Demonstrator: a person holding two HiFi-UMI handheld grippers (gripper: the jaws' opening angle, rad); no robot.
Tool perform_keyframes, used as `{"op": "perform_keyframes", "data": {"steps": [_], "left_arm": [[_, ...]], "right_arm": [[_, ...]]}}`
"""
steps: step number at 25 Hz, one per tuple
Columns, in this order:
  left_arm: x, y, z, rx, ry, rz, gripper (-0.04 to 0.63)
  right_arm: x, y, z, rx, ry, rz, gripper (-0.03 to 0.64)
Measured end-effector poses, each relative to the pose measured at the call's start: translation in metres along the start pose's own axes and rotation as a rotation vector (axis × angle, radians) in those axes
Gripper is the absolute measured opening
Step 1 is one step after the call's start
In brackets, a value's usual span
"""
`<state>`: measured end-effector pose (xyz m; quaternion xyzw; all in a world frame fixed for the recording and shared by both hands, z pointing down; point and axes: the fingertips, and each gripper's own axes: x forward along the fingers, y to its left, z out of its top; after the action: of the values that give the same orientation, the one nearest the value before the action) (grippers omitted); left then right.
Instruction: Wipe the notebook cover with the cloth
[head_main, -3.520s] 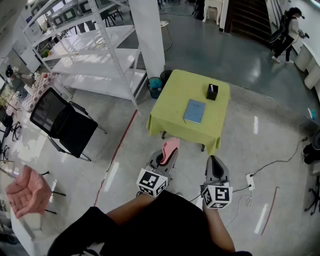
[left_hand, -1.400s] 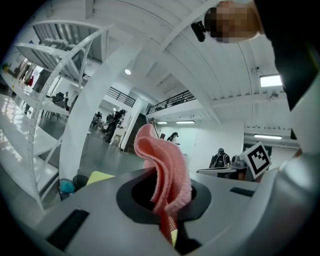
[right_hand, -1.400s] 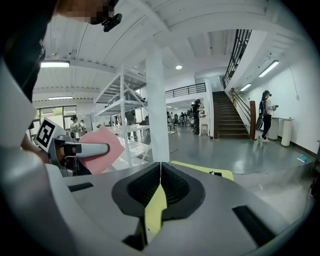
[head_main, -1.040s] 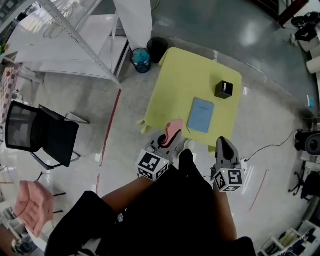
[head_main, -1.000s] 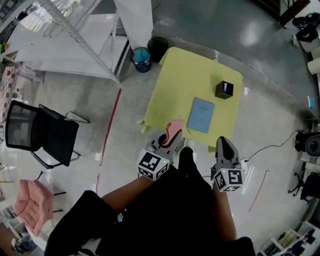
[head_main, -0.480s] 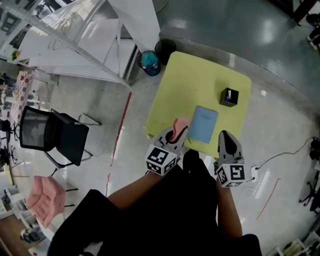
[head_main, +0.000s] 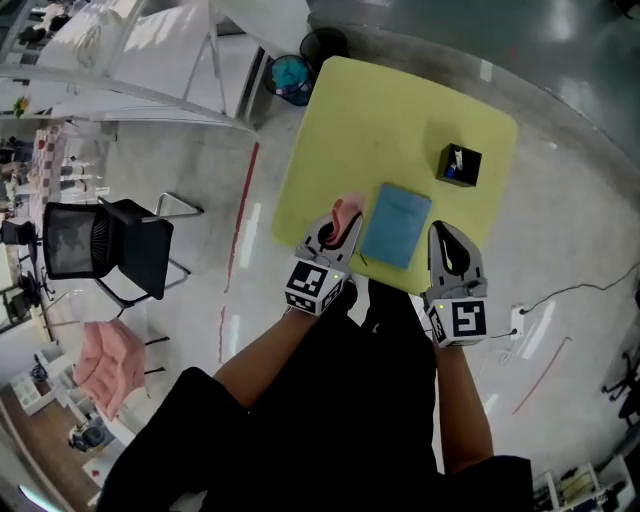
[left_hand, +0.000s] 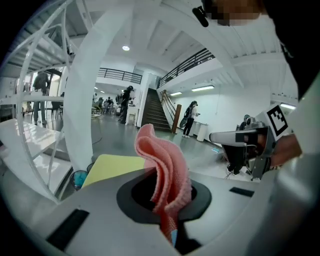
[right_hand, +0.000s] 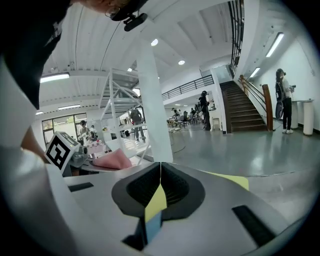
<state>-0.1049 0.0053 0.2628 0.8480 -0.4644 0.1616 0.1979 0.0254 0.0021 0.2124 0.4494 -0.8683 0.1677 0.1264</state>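
Observation:
A light blue notebook (head_main: 396, 225) lies flat on the yellow-green table (head_main: 380, 120), near its front edge. My left gripper (head_main: 342, 218) hovers just left of the notebook, shut on a pink cloth (head_main: 346, 214) that sticks up from its jaws; the same pink cloth (left_hand: 164, 176) fills the middle of the left gripper view. My right gripper (head_main: 442, 238) sits just right of the notebook at the table's front edge, shut with nothing in it. In the right gripper view the jaws (right_hand: 160, 172) meet tip to tip, and a sliver of the table (right_hand: 156, 202) and notebook shows through the gap.
A small black box (head_main: 460, 165) stands on the table beyond the notebook. A black office chair (head_main: 105, 245) is on the floor at left, a teal bin (head_main: 291, 75) by the table's far corner, white shelving (head_main: 130, 40) behind. A white power strip and cables (head_main: 520, 320) lie on the floor at right.
The person has walked up to the table; both grippers moved forward from short of the table to either side of the notebook. The cloth stayed in the left gripper.

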Motion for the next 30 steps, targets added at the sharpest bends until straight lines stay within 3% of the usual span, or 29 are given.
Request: {"op": "perform_keyframes", "data": {"steps": [5,12,18,23,30], "left_arm": [[0.049,0.017,-0.040,-0.015,0.040,0.026,0.023],[0.095,0.044,-0.076,-0.005,0.046,0.083,0.023],[0.125,0.047,-0.115,0.029,0.092,0.051,0.023],[0.138,0.055,-0.143,-0.022,0.108,0.085,0.023],[0.158,0.054,-0.167,0.035,0.128,0.070,0.023]], "right_arm": [[0.027,-0.019,-0.034,0.000,0.032,-0.004,0.031],[0.058,-0.054,-0.079,0.057,0.046,-0.080,0.031],[0.080,-0.063,-0.111,0.074,0.069,-0.073,0.031],[0.096,-0.072,-0.129,0.055,0.095,-0.060,0.032],[0.118,-0.075,-0.143,0.073,0.083,-0.064,0.032]]}}
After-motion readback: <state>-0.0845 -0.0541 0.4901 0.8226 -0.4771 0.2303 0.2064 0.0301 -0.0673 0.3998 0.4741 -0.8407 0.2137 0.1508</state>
